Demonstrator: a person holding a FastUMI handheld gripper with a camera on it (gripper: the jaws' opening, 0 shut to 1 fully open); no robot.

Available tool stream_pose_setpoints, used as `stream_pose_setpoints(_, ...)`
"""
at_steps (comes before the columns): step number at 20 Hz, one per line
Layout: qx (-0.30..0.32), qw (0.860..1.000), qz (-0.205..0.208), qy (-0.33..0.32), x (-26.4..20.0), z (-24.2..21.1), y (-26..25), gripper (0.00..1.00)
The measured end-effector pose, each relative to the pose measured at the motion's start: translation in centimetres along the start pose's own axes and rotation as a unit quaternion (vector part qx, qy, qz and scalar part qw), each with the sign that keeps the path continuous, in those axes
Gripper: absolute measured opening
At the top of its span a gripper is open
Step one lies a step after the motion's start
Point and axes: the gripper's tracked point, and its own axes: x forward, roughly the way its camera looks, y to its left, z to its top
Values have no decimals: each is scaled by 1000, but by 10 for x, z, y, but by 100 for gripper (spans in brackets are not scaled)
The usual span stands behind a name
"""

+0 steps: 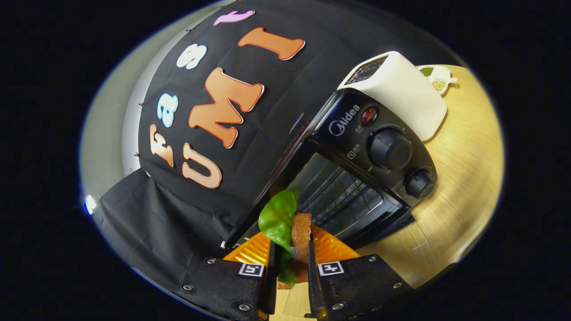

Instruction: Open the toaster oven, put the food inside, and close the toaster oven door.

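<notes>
My hand-held gripper (pixel 292 258) clamps a brown bread slice (pixel 301 236) with a green leaf (pixel 277 218); just beyond, the black toaster oven (pixel 357 178) gapes open on the bench (pixel 464 178).

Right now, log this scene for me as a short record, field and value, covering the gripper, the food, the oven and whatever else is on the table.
gripper: gripper shut on the sandwich
food: sandwich, a bread slice with a green lettuce leaf, held upright between the fingers
oven: black toaster oven just ahead of the fingers, door open, wire rack visible inside
oven controls: two knobs on its front panel
beside oven: white toaster at the oven's far side
beyond toaster: small dish with greenish contents
surface: wooden table
task stage: food not yet inside
</notes>
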Motion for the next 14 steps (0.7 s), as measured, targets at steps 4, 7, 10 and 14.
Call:
stream_pose_setpoints(4,21,999,-10,-29,25,4,-8,30)
stream_pose_setpoints(7,39,998,-18,-47,42,4,-14,30)
stream_pose_setpoints(10,50,997,-26,-56,59,-2,-18,30)
stream_pose_setpoints(14,15,995,-44,-86,67,2,-24,30)
